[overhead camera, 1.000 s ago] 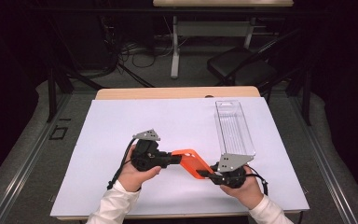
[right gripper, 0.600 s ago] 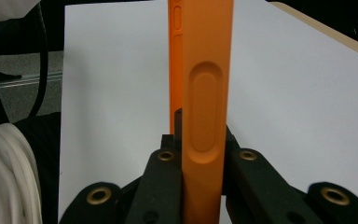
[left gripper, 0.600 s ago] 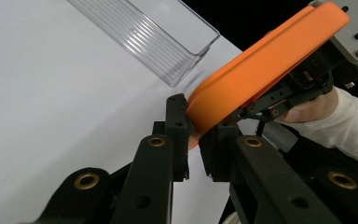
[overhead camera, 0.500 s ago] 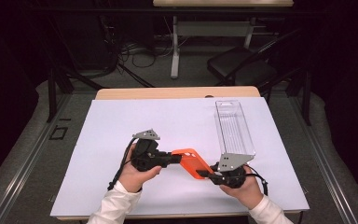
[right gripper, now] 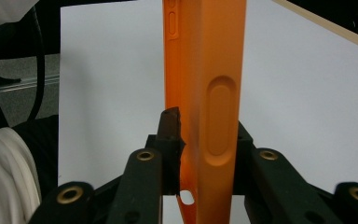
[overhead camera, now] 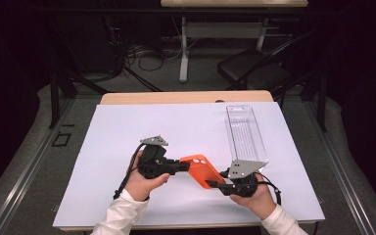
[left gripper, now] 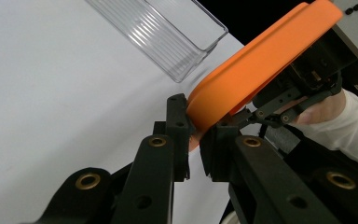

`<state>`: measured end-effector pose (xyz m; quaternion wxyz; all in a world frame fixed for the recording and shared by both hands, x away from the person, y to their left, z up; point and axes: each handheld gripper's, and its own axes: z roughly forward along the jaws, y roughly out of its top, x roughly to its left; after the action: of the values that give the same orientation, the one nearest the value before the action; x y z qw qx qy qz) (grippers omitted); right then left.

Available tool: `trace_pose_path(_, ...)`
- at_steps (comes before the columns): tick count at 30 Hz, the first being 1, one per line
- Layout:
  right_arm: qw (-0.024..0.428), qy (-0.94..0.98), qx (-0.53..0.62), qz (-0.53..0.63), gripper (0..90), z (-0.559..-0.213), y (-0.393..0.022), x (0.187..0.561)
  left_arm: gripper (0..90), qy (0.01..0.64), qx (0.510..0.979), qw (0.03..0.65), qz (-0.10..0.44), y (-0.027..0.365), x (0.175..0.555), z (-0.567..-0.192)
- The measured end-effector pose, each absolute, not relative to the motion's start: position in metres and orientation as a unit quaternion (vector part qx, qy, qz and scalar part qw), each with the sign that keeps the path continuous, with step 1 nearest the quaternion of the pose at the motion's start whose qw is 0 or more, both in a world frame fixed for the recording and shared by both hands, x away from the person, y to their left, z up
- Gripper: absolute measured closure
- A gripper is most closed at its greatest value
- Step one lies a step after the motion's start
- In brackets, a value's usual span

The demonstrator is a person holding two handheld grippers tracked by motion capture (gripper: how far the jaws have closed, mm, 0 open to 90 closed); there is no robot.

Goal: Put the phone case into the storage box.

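An orange phone case (overhead camera: 200, 169) hangs just above the white sheet (overhead camera: 127, 132), held at both ends. My left gripper (overhead camera: 185, 168) comes in from the left and is shut on the case's left end. In the left gripper view the pads pinch the curved orange rim (left gripper: 261, 70) at my left gripper (left gripper: 196, 126). My right gripper (overhead camera: 210, 184) holds the near right end. Its jaws have just been opening a little. In the right gripper view the case (right gripper: 209, 70) still stands on edge between them, and both pads of my right gripper (right gripper: 205, 135) touch its sides.
A clear ribbed plastic tray (overhead camera: 245, 132) lies lengthwise on the right half of the sheet, just beyond my right hand; its corner (left gripper: 168, 32) also appears in the left gripper view. The wooden table edge (overhead camera: 186, 98) runs along the back. A dark chair (overhead camera: 254, 68) stands beyond it.
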<state>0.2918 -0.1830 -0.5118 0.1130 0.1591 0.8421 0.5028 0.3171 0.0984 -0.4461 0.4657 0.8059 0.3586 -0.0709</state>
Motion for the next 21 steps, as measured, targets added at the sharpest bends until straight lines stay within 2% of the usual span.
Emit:
trace_pose_path(8,0.123,0.846,0.164,0.492,53.5,-0.514,-0.181,0.294,82.4,0.378,0.803,0.453,-0.081,0.099,0.32,-0.445)
trace_pose_path(13,0.133,0.842,0.17,0.494,49.0,-0.513,-0.182,0.295,82.4,0.384,0.809,0.439,-0.077,0.099,0.323,-0.442)
trace_pose_path(21,0.134,0.834,0.179,0.505,48.8,-0.507,-0.192,0.296,82.4,0.409,0.803,0.424,-0.088,0.1,0.337,-0.445)
